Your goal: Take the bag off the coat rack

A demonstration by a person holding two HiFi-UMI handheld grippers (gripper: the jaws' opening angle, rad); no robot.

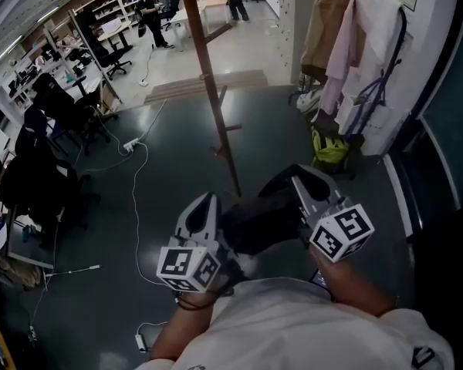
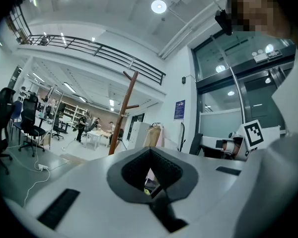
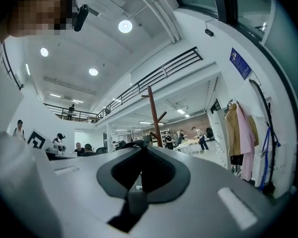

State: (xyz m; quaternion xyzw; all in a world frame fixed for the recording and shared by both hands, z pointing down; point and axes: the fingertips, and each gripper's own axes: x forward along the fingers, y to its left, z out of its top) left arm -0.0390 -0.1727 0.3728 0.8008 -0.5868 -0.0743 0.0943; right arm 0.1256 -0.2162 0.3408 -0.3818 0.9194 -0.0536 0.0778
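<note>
Two grippers of white moulded plastic, the left gripper point(image 1: 207, 200) and the right gripper point(image 1: 302, 182), each topped by a marker cube point(image 1: 189, 268), carry a soft, matte black bag point(image 1: 262, 223) between them. The bag is off the pegs, close to the near side of the coat rack point(image 1: 208, 75) base. Left gripper: dark ribbed pads drawn together on a black strip of the bag. Right gripper: pads clamped on dark bag material. The coat rack is a slim reddish-brown wooden pole with short angled pegs on a glossy dark floor point(image 1: 162, 183). Right of it, beige, pink and white garments point(image 1: 343, 45) hang on a wall above a yellow-green pack point(image 1: 329, 149). Left of it, a white power strip point(image 1: 131, 143) and cable lie near black office chairs point(image 1: 117, 58).
</note>
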